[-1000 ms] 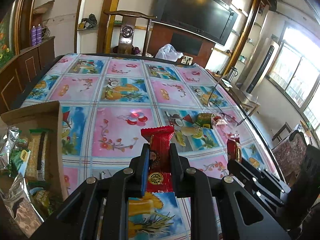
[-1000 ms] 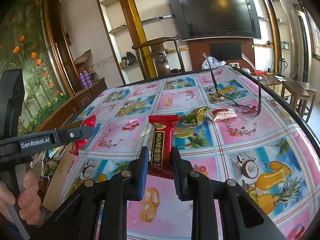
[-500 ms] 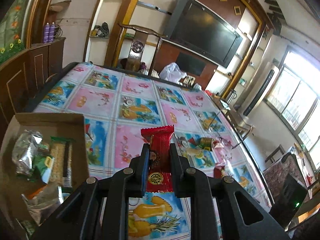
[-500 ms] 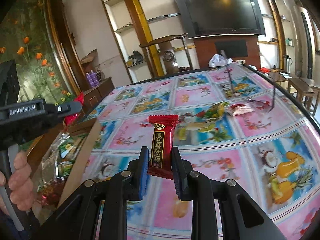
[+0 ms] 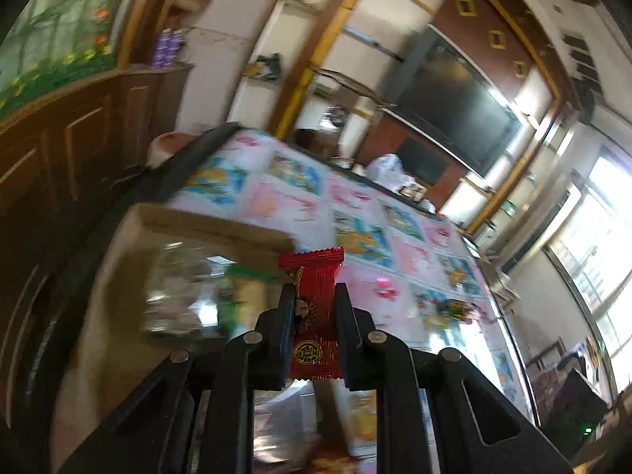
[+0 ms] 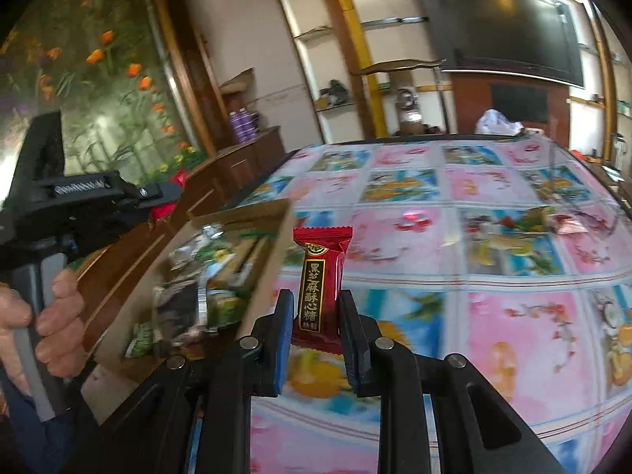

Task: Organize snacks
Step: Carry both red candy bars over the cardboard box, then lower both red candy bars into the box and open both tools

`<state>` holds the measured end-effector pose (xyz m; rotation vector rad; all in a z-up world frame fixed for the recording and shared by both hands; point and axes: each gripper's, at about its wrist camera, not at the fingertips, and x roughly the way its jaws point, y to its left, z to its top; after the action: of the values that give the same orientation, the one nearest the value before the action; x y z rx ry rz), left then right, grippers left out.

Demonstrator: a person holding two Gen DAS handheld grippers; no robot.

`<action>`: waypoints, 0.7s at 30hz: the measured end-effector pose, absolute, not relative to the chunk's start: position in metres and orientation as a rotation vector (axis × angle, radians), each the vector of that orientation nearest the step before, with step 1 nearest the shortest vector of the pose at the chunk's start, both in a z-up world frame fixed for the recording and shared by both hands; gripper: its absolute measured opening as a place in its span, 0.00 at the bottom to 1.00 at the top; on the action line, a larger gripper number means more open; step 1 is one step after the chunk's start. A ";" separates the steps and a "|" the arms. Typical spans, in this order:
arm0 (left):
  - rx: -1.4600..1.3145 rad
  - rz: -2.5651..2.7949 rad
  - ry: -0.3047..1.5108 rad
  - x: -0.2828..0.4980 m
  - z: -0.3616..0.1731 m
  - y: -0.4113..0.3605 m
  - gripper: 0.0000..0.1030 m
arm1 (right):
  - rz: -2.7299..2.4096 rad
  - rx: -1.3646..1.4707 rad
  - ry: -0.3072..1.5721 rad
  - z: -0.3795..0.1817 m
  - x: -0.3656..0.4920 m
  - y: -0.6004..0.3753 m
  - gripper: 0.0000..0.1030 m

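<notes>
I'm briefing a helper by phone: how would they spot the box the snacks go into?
Find the table with the fruit-print cloth. At its left edge sits an open cardboard box, the only container there, already holding packets.

Black claw [image 6: 316, 330] frames, silver screws, blue-edged pads [image 6: 285, 339]

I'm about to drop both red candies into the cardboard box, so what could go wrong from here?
1. The left claw sits near the cardboard box's right wall; released here, its red candy might land on the tablecloth.
2. The right claw is beside the box, over the tablecloth, so its candy would miss.
3. The box looks full; candies could slide off.
</notes>
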<state>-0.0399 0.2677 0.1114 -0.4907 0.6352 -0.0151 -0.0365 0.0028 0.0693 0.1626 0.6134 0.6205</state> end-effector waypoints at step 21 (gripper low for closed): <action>-0.507 0.080 0.750 -0.033 0.063 0.303 0.17 | 0.824 0.057 0.712 0.051 -0.043 0.108 0.24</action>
<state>-0.0335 0.3032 0.0628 -0.5070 0.7496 0.0799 -0.0428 0.1076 0.0511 0.0568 0.7119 0.8235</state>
